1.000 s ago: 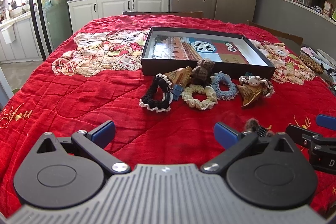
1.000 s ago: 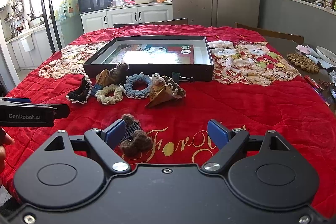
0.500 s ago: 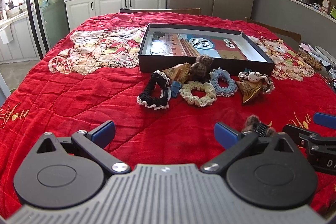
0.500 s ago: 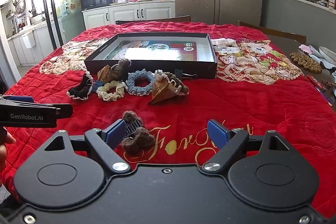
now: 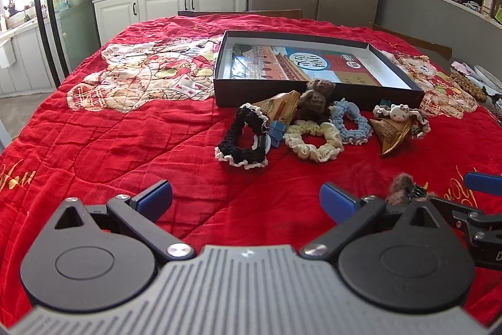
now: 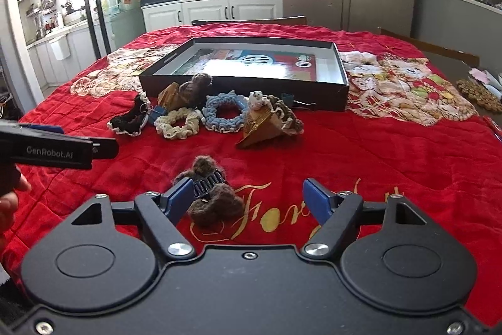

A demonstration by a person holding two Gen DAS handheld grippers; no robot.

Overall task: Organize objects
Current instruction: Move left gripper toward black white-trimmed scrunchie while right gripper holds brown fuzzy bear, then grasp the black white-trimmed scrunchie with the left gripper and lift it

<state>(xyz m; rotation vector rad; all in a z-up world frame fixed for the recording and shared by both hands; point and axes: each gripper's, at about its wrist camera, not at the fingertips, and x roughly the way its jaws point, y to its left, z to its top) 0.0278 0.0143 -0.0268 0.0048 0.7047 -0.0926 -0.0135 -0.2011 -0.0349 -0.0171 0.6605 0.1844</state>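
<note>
A brown fuzzy hair clip [image 6: 208, 193] lies on the red quilt between my right gripper's [image 6: 248, 198] fingers, against the left pad [image 6: 180, 197]. Its jaws are closing; the right pad stands clear of the clip. In the left wrist view the clip [image 5: 400, 182] shows behind my open left gripper [image 5: 246, 198], which has nothing between its pads. Ahead lie a black scrunchie [image 5: 243, 140], a cream one [image 5: 313, 142], a blue one [image 5: 349, 123] and another brown fuzzy piece [image 5: 315, 99], in front of a shallow black box [image 5: 357, 91].
Two folded gold paper pieces [image 6: 260, 127] [image 5: 279, 107] and a small cat-faced scrunchie [image 5: 398, 113] sit among the hair ties. A binder clip [image 6: 298, 104] lies by the box wall [image 6: 244, 85]. Beaded mats [image 6: 480, 93] lie at the far right edge. Chairs stand behind the table.
The right gripper's pads have drawn slightly closer together around the brown clip. The left gripper has edged a little forward and lower; the objects on the quilt have not moved.
</note>
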